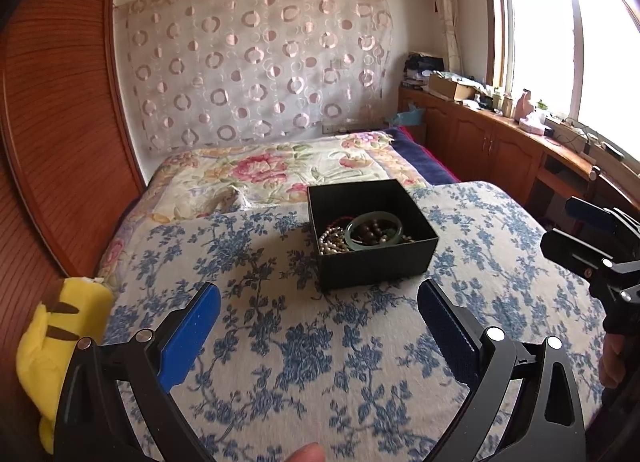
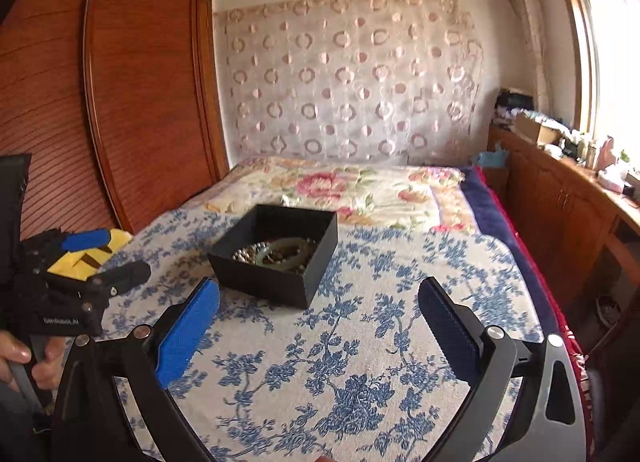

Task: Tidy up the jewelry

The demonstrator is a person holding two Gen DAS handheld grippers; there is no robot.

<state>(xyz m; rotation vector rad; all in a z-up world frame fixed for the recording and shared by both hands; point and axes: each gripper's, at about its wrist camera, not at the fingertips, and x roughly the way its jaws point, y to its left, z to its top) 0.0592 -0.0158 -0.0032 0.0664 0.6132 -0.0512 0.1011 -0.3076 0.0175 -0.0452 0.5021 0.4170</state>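
Left wrist view: both claws (image 1: 319,304) (image 2: 319,302) gape empty before black box (image 1: 374,262) holding jade bangle (image 1: 374,230), pearls (image 1: 332,242).

The bed (image 1: 360,362) bears a black box (image 1: 376,262) and seemingly a yellow plush (image 1: 60,326).

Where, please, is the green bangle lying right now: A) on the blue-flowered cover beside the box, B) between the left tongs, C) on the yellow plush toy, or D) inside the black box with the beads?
D: the bangle lies inside the box, on top of the beads, while both tongs are open and hold nothing.
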